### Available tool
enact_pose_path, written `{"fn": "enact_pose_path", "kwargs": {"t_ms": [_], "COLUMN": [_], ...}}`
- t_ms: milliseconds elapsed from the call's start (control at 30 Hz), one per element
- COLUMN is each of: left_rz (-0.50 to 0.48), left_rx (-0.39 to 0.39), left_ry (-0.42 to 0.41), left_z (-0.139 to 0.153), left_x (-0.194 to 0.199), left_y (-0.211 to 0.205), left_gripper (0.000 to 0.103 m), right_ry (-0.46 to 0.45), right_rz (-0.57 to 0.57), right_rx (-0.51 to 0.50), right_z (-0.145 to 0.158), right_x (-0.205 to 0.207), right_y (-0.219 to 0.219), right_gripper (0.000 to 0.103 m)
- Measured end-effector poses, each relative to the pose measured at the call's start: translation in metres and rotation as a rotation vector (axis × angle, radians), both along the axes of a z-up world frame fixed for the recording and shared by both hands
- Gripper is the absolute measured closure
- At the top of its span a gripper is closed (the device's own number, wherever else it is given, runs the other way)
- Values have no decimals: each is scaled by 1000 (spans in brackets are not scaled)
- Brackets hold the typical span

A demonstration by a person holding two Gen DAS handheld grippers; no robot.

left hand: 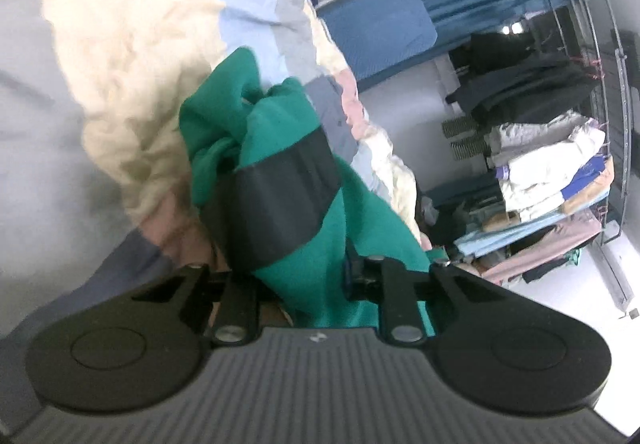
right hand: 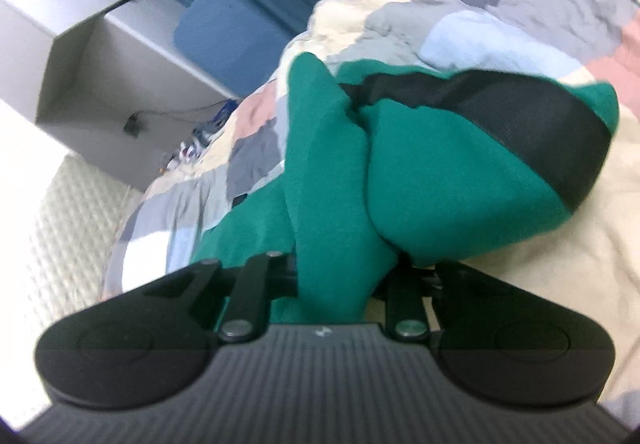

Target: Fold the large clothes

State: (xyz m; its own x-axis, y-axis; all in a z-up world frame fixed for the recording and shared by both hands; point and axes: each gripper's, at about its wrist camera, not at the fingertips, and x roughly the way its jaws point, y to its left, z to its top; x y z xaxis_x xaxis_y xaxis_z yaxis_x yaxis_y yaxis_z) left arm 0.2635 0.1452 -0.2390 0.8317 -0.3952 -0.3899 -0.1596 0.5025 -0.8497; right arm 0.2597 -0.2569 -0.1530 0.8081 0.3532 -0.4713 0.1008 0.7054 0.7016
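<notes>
The green fleece garment with a wide black band (left hand: 280, 180) is hanging bunched over the bed, gathered between both grippers and draping down toward each camera; some of it seems to be trailing on the bedding, though blur hides exactly where. In the right wrist view the same garment (right hand: 420, 172) is falling in two thick lobes, the black band wrapping the outer one.

The patchwork quilt of cream, grey, pink and pale blue squares (left hand: 132, 76) is lying beneath, serving as the folding bed; its rumpled cream patch (right hand: 560, 244) sits under the right side.

Left gripper (left hand: 312, 280): narrow, cloth passing between the fingers and apparently pinched; the pads themselves are buried in fabric. Right gripper (right hand: 340, 276): likewise narrow, a fold of green cloth running straight through it, so I judge it to be holding.

Judgement: two separate holds on one garment suggest the person is lifting it to shake it open and find edges before laying it flat. Folding proper is not yet begun.

The wire rack of stacked folded clothes (left hand: 552, 180) is standing well apart, probably the destination.
</notes>
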Motion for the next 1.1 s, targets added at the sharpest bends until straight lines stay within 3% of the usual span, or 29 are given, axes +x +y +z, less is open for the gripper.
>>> {"fn": "enact_pose_path", "kwargs": {"t_ms": [567,733,833,867,900,967,1100], "left_rz": [-12,-28,-46,-56,-60,-77,-98], "left_rx": [176,163,142,124,112,105,170], "left_ry": [-32,6,2,-11,-22,-58,-136], "left_z": [62,56,55,56,56,61,76], "left_x": [-135,-139,-132,-132,-128,-129,-123], "left_y": [-23,-22,-19,-17,-17,-17,-24], "left_gripper": [79,78,66,53,47,41,34], "right_ry": [-11,65,65,58,47,7,-75], "right_rz": [77,79,85,91,100,125,178], "right_rx": [-47,-27,-28,-25,-16,5,-58], "right_z": [43,37,35,36,38,43,61], "right_x": [-81,-81,-80,-80,-81,-84,-84], "right_y": [-5,-11,-11,-10,-10,-9,-2], "right_gripper": [79,77,75,69,64,40,38]}}
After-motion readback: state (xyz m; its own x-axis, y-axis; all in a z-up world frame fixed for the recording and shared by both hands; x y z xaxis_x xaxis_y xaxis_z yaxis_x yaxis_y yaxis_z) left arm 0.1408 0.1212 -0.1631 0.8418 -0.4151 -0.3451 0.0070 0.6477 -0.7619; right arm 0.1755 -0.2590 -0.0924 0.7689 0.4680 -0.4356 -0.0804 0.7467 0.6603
